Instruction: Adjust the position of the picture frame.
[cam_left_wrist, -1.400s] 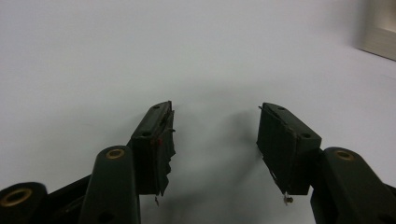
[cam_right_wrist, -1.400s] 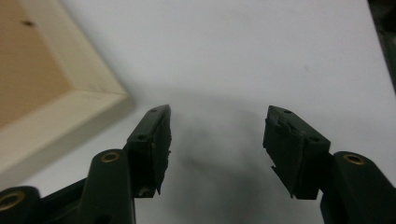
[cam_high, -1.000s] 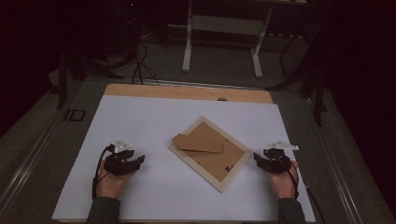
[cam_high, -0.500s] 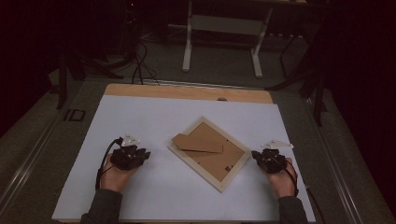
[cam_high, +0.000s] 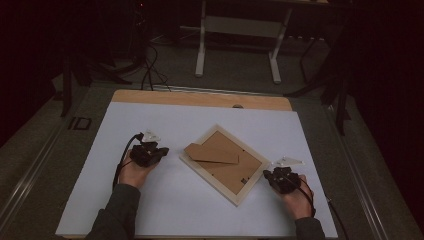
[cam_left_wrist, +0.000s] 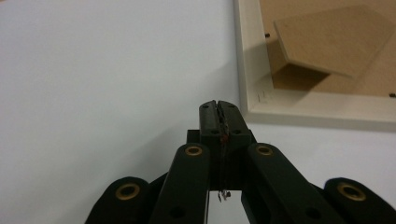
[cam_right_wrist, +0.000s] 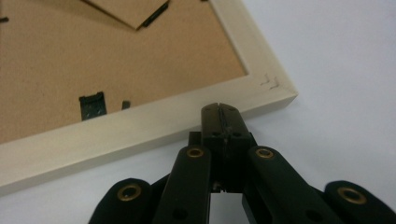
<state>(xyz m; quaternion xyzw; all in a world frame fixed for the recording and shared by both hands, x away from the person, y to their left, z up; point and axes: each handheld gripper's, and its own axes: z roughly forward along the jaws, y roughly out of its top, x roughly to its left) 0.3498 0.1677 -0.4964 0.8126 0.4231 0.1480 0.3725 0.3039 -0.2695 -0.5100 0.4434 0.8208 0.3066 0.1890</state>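
Frame: a pale wooden picture frame (cam_high: 226, 166) is lying face down near the middle of the table (cam_high: 150, 120), turned cornerwise to the table's edges, with its brown backing board showing.

Stand: the frame's cardboard stand (cam_high: 212, 154) is sitting on the backing board, hinged up a little and casting a shadow beneath it in the left gripper view (cam_left_wrist: 336, 39).

Clips: small dark clips (cam_right_wrist: 92, 103) are sitting on the backing board by the frame's inner rim in the right gripper view.

Left tool: the left tool (cam_high: 161, 150) is sitting over the white table surface, on the side of the frame toward the table's left edge, pointing at the frame's left corner. In the left gripper view its jaws (cam_left_wrist: 218, 106) are clenched tip to tip with nothing between them, having just been closing, and they are ending just short of the frame's pale rim (cam_left_wrist: 289, 105).

Right tool: the right tool (cam_high: 268, 175) is sitting by the frame's right corner, toward the table's near right corner. In the right gripper view its jaws (cam_right_wrist: 219, 110) are pressed together, having just been closing, with nothing between them, and their tips are lying right at the frame's rim (cam_right_wrist: 154, 123); I cannot tell whether they are touching it.

Hands: a hand (cam_high: 134, 171) is holding the left tool and another hand (cam_high: 296, 196) the right, both coming in from the table's near edge.
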